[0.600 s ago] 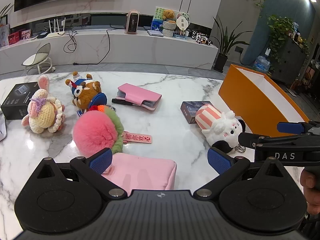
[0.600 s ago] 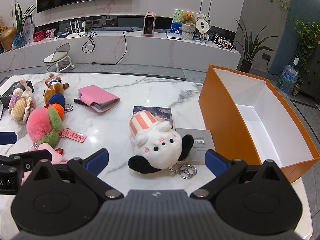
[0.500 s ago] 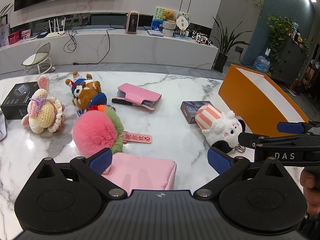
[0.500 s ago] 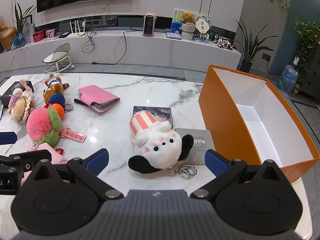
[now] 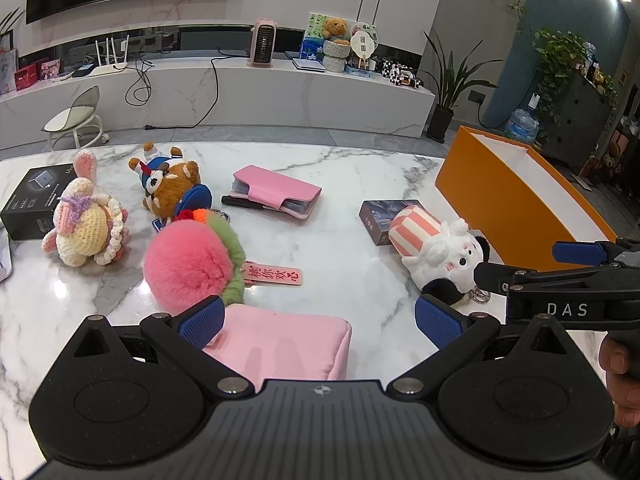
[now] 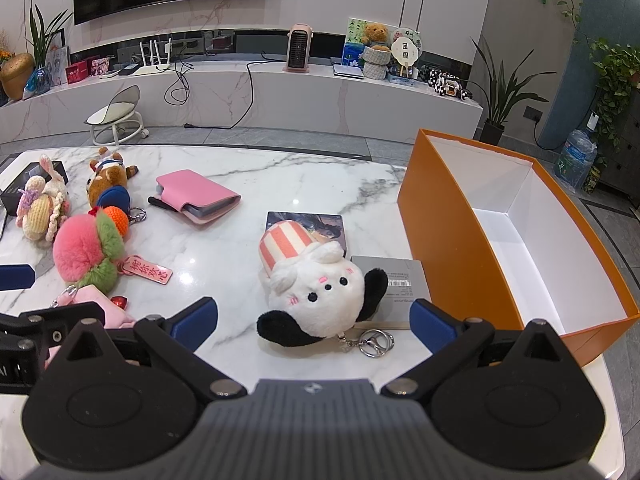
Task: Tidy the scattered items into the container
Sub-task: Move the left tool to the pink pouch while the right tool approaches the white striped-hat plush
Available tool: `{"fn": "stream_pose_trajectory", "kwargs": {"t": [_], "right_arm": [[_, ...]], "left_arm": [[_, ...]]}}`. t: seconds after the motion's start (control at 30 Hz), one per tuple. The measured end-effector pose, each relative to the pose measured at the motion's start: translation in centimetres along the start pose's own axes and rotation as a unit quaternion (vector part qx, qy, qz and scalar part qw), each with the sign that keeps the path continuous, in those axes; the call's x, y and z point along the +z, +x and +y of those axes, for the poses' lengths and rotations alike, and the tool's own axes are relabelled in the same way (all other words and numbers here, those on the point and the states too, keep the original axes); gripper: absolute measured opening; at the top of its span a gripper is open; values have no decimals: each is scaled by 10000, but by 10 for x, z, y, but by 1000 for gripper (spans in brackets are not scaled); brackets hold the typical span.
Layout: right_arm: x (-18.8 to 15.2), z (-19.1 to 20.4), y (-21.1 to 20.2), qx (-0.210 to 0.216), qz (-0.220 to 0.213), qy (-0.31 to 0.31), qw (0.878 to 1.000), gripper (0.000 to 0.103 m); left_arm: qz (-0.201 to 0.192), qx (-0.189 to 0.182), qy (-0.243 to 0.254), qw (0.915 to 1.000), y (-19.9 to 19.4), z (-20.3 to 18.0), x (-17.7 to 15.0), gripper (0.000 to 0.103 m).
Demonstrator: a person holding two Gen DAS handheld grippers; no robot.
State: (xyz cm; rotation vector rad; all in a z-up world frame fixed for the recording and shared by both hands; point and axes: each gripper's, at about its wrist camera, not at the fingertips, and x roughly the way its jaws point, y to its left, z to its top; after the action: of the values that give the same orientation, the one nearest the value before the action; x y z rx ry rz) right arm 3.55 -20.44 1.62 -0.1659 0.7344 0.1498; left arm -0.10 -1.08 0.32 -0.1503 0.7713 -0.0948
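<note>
Both grippers hang above the marble table (image 6: 304,176) with jaws spread wide, gripping nothing. The left gripper (image 5: 318,316) hovers over a pink pouch (image 5: 280,344), seemingly without touching it; the right gripper (image 6: 314,316) frames the white plush (image 6: 316,292). The orange box (image 6: 448,240) stands at the table's right end.

Both views look forward and steeply downward over their own gripper's fingers, from close above the near edge of a marble table (image 5: 348,184), toward a media wall. The left wrist view sits further left; the right wrist view faces the orange box (image 6: 448,236). Both share the white plush (image 5: 436,250) and pink wallet (image 6: 196,196), and each catches the other gripper at its edge.
</note>
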Motion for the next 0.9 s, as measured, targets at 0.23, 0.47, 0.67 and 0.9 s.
{"fn": "stream_pose_trajectory", "kwargs": {"t": [0.23, 0.47, 0.67, 0.9], "right_arm": [[0, -1, 3, 45, 25, -7, 10000, 103], [-4, -4, 11, 243, 49, -37, 9997, 103], [0, -17, 17, 159, 59, 179, 9997, 103], [-1, -25, 20, 120, 75, 293, 9995, 103]], "left_arm": [[186, 52, 137, 9997, 5, 0, -3, 103], [505, 231, 389, 9977, 19, 0, -17, 103], [718, 356, 485, 9956, 32, 6, -25, 103], [838, 655, 711, 9918, 50, 5, -30, 103]]}}
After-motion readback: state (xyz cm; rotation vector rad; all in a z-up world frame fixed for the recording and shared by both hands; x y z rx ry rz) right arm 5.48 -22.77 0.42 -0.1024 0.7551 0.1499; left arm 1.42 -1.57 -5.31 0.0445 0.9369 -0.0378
